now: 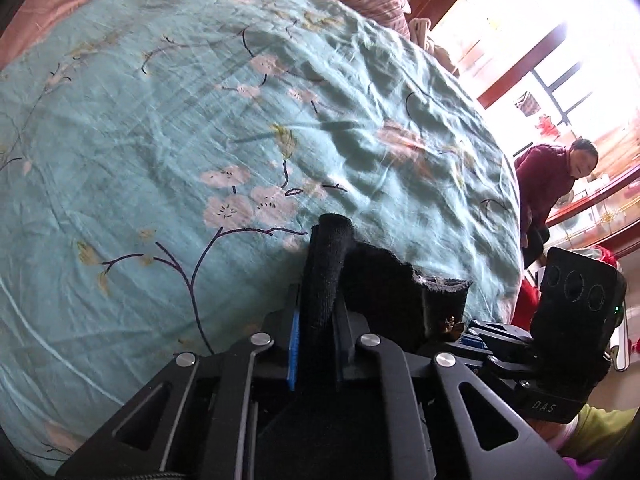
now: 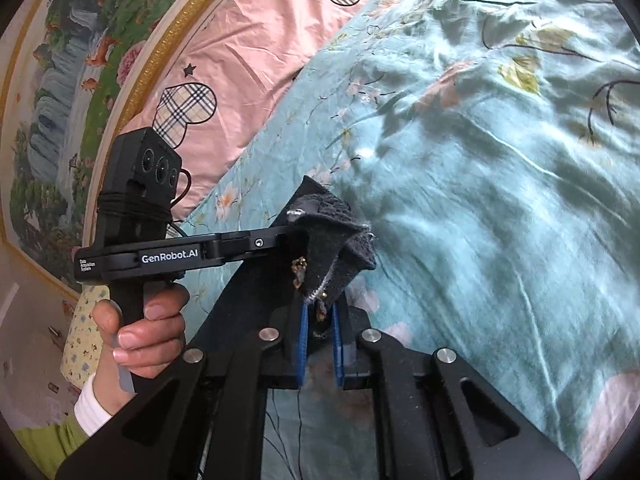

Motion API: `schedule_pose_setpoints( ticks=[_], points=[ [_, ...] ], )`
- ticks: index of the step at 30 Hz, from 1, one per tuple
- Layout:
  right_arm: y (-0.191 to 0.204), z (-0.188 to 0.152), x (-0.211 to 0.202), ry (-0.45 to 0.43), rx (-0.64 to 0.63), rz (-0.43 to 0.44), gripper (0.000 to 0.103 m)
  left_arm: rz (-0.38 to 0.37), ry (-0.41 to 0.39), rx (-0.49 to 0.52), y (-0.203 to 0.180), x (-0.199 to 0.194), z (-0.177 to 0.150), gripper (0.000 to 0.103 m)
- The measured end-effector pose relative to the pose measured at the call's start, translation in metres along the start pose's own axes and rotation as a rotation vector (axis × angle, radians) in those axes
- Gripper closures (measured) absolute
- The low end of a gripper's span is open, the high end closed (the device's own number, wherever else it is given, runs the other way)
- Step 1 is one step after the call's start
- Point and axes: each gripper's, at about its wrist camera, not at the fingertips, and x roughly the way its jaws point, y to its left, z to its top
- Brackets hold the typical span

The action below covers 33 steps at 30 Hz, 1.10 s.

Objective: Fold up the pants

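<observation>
Pants [image 1: 324, 276] pinched by both tongs [image 1: 320, 320] [image 2: 320, 312] over bedspread [image 1: 160, 140]

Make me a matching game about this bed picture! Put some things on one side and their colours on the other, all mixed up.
Things:
1. pants
2. bedspread
3. pillow
4. picture frame

Colours:
A. gold
B. black
C. pink with checked hearts
D. teal with flowers

Pairs: 1-B, 2-D, 3-C, 4-A

Both the left gripper and the right gripper pinch the pants.
</observation>
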Motion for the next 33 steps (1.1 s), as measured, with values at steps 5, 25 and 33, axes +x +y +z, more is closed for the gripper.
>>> schedule_pose_setpoints(
  ticks=[5,25,33],
  points=[
    [0.011,0.001,-0.007,-0.017,-0.026,0.078,0.092,-0.035,-0.079,-0.022,-0.001,-0.031,-0.008,0.093],
    [0.12,-0.023,0.02,0.134,-0.24,0.446,0.092,-0.06,-0.407,-0.153,0.033,-0.171,-0.127,0.093],
    [0.133,-0.056,0.056,0.268,-0.266,0.451,0.092,-0.031,-0.436,-0.296,0.071,-0.168,-0.19,0.093]
  ],
)
